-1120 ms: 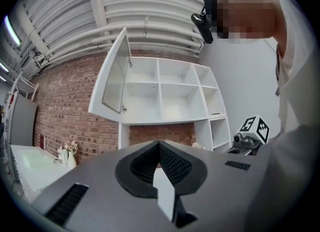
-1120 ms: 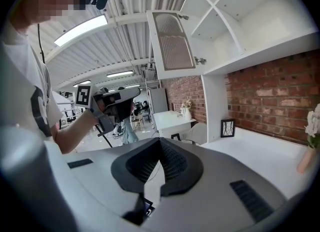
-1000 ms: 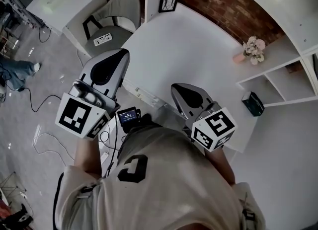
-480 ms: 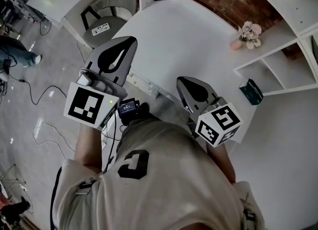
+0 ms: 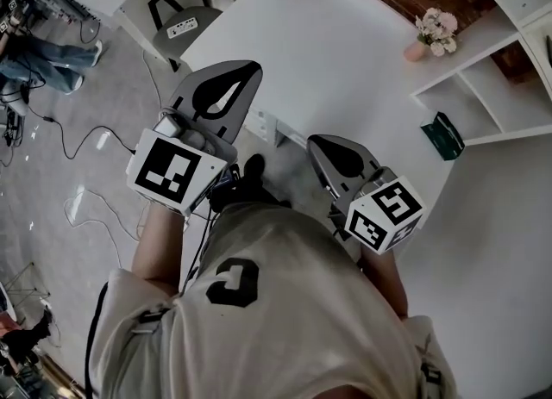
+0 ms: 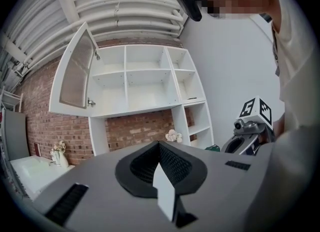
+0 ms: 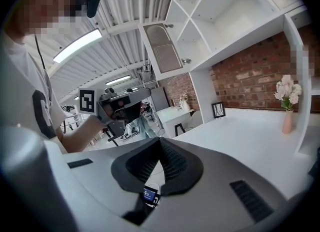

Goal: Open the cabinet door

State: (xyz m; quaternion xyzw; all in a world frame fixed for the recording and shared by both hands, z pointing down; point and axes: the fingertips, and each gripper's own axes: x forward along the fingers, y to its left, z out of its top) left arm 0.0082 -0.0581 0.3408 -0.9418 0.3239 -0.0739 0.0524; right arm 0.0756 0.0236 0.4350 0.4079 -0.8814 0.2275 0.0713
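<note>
We note both hands have carried forward to the table [image 5: 345, 61] edge. Left gripper [image 5: 235, 80] and right gripper [image 5: 332, 149] are clenched, empty. The cabinet door [image 6: 75, 73] stands swung open high above, well apart; opening looks done.

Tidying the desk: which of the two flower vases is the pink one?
The pink vase stands on the big desk; the other vase, which is white, sits on the separate small table.
</note>
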